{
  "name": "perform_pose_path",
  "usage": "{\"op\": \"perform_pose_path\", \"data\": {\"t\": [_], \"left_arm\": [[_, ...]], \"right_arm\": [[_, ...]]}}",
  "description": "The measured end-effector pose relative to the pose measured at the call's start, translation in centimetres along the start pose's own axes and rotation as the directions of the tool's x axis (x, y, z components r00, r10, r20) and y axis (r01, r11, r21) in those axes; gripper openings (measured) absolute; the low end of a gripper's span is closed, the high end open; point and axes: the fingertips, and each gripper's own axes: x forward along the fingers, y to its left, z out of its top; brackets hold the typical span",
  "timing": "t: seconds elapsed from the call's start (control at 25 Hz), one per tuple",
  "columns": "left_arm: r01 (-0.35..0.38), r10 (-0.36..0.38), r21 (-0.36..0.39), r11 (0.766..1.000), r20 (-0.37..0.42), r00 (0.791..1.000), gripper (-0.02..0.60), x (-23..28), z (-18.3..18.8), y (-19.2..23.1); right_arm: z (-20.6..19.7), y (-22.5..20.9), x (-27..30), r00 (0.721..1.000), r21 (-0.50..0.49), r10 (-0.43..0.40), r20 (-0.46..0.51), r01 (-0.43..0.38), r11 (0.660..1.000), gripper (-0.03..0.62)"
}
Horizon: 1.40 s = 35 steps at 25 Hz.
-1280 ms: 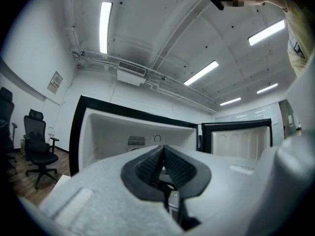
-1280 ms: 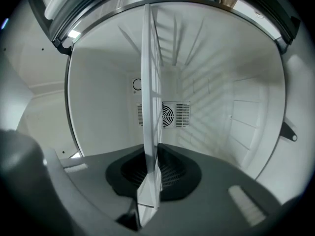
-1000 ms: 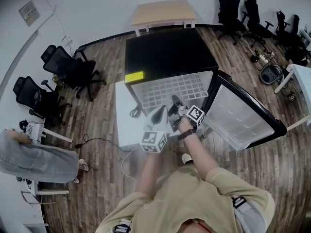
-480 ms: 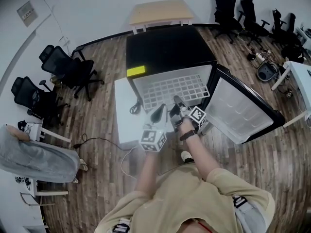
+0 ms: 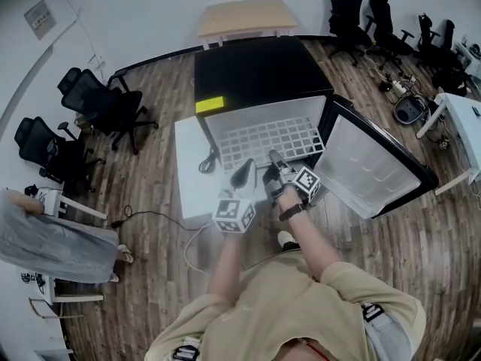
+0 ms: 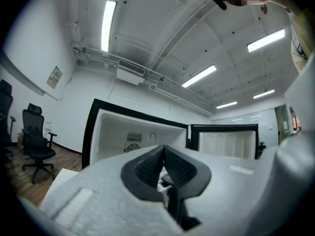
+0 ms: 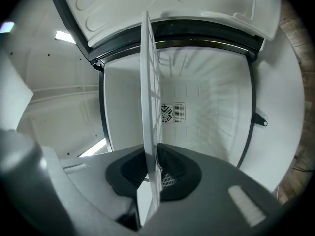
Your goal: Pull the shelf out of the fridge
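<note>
Shelf (image 5: 263, 138) front edge in right gripper (image 5: 275, 160) — fridge door (image 5: 368, 173) wide.

The shelf (image 5: 267, 140) juts from the fridge (image 5: 255, 70), the door (image 5: 368, 168) at its right, a table (image 5: 244, 17) behind

Tan tee (image 5: 316, 299), blk wrist strap (image 5: 290, 211); grey L tongs (image 5: 248, 165), R tongs (image 5: 273, 159).

Looking down from my head, I can't tell how far back the shelf (image 5: 267, 140) reaches inside the fridge (image 5: 255, 70). The picture's left edge cuts off the person (image 5: 49, 243). In my left gripper (image 6: 163, 151) view, the pale bit behind my meeting pads is too small to name. In my right gripper (image 7: 152, 168) view, the shelf's near end drops behind my body.
</note>
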Motion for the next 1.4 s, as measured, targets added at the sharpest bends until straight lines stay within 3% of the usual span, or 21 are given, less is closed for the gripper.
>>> {"op": "perform_pose_path", "data": {"t": [0.4,0.64,0.72,0.8,0.92,1.08,1.28,1.4], "left_arm": [[0.007,-0.005,-0.047,0.999,0.029,1.0,0.0,-0.7,0.5,-0.6],[-0.004,0.007,-0.049,0.999,0.059,0.998,0.0,-0.8,1.7,-0.3],[-0.022,0.023,-0.019,1.0,0.053,0.998,0.0,-1.0,1.7,-0.2],[-0.028,0.027,0.017,0.999,0.057,0.998,0.0,-1.1,2.0,-0.4],[-0.038,0.036,0.031,0.999,0.067,0.997,0.0,-0.8,2.4,-0.2],[-0.049,0.049,-0.004,0.999,0.06,0.997,0.0,-0.5,1.9,0.2],[-0.069,0.068,0.029,0.997,0.041,0.997,0.0,-0.3,1.4,0.3],[-0.106,0.105,0.1,0.989,0.019,0.994,0.0,-0.3,0.8,0.7]], "right_arm": [[-1.0,0.5,-4.0,0.997,-0.066,-0.021,-0.081,0.016,0.998,0.031],[-1.0,1.6,-6.7,0.991,-0.252,-0.065,-0.114,0.034,0.967,0.031],[-1.2,2.5,-7.4,0.988,-0.361,-0.105,-0.111,0.058,0.931,0.031],[-1.4,3.8,-8.0,0.981,-0.546,-0.161,-0.107,0.077,0.834,0.031],[-1.2,6.5,-8.0,0.976,-0.765,-0.206,-0.075,0.076,0.64,0.029],[0.3,9.1,-8.5,0.977,-0.861,-0.211,0.019,0.123,0.494,0.029],[2.0,11.1,-8.8,0.966,-0.959,-0.224,0.129,0.179,0.221,0.029],[2.3,12.3,-8.7,0.965,-0.973,-0.205,0.166,0.194,0.127,0.029]]}}
